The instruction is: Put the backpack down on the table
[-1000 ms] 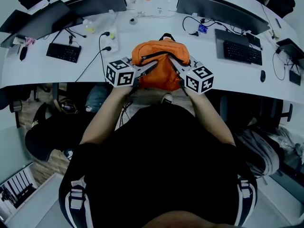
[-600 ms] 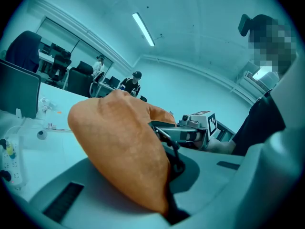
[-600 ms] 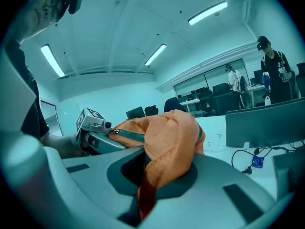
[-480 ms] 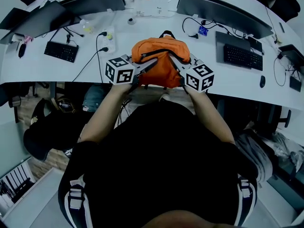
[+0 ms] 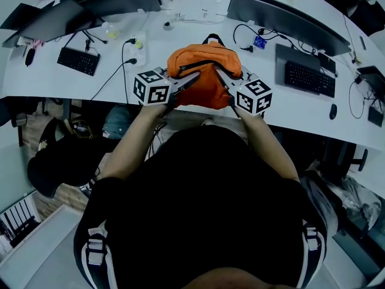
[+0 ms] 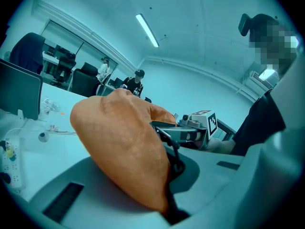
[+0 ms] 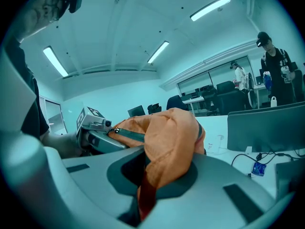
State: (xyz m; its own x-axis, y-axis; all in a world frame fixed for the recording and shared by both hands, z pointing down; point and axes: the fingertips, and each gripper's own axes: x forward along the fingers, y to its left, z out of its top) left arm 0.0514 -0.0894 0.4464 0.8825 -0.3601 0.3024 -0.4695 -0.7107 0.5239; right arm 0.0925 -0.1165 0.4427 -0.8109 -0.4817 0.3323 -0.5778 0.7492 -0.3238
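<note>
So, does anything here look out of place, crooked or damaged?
Nothing looks spilled or damaged. Only the orange backpack looks odd: the left gripper and the right gripper each pinch a fold of its fabric, so it bulges unevenly at the near edge of the table. Whether it rests on the table, I cannot tell.

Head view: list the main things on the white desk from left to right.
Small black keyboard → white power strip → orange fabric backpack → second black keyboard → black computer mouse.
</note>
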